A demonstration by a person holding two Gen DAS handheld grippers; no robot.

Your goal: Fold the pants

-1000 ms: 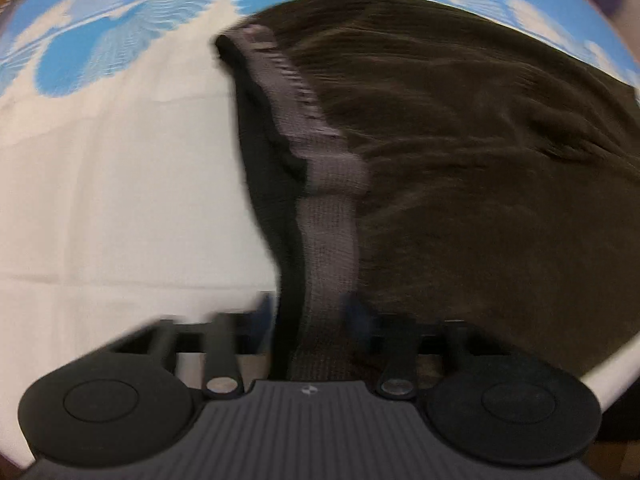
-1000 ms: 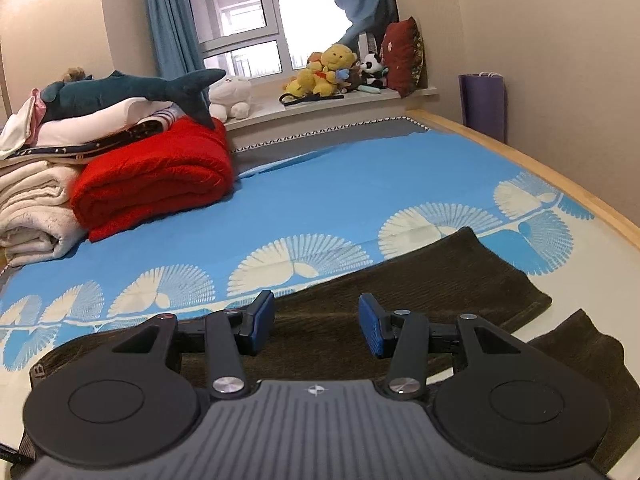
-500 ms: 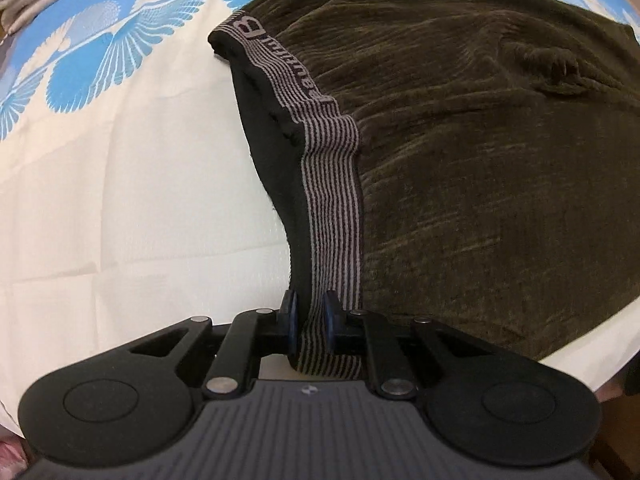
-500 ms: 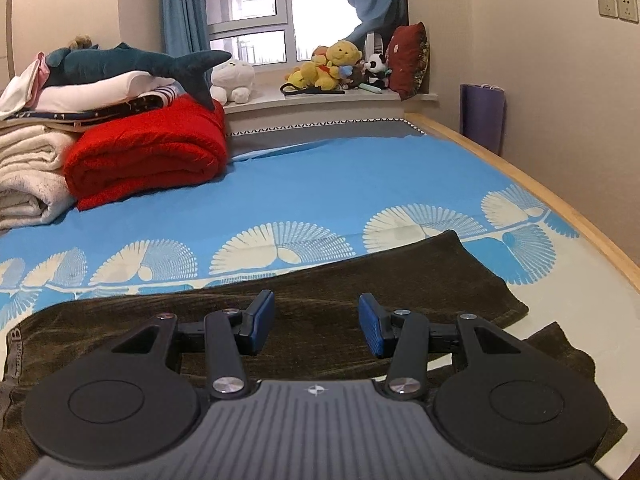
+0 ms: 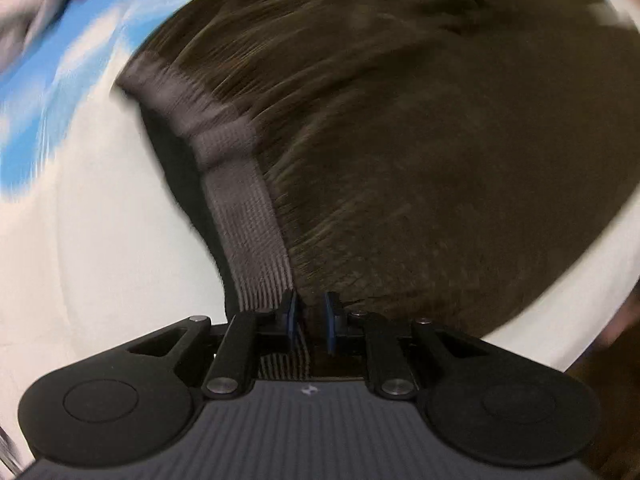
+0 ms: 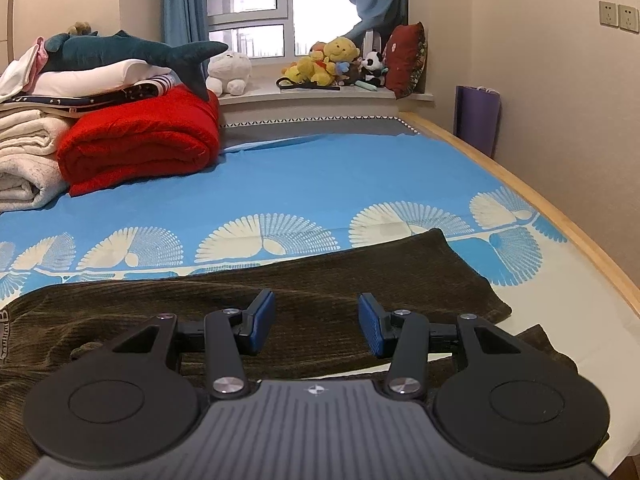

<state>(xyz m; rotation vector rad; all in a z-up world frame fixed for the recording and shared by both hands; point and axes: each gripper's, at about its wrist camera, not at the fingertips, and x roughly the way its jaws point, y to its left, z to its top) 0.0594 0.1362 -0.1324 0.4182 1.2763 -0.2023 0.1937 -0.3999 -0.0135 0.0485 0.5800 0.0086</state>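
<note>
left tongs (image 5: 308, 316) pinching waistband (image 5: 248, 216) of pants (image 6: 320, 292) | right tongs (image 6: 316, 330) spread, empty | risk: thin hold, band slips free mid-fold

One pair of brown corduroy pants (image 6: 280, 292) lies on one bed (image 6: 320, 184). Two grippers, left gripper (image 5: 310, 316) and right gripper (image 6: 316, 328). One red blanket (image 6: 140, 140), one plush shark (image 6: 120, 50), two wall sockets (image 6: 618, 16), one purple bag (image 6: 478, 116).
</note>
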